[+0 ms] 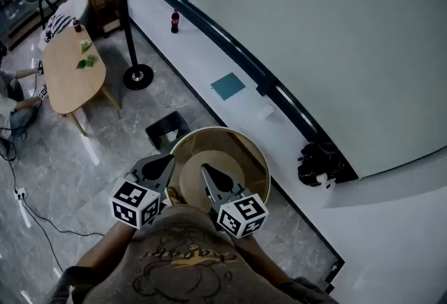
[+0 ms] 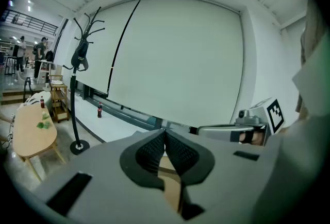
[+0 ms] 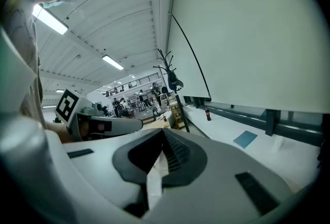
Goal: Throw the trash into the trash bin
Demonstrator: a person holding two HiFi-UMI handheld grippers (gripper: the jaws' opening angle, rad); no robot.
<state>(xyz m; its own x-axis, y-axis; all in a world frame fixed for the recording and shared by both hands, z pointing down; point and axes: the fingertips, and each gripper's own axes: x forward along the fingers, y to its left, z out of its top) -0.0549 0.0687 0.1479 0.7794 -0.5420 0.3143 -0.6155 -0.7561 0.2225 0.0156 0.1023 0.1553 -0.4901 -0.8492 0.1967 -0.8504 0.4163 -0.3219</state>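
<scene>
Beyond the far-left rim of the round tan table (image 1: 260, 156), on the floor, stands the black trash bin (image 1: 156, 131). A white scrap (image 1: 171, 135) lies inside it, and I judge this is the trash. Your left gripper (image 1: 170, 158) is nearer to the bin than your right gripper (image 1: 204, 168). Both pairs of jaws are closed tip to tip. Behind the right tips a pale strip shows; paper or table top, I cannot tell. The coat stand base (image 1: 137, 77) is well behind the bin, not in your way.
</scene>
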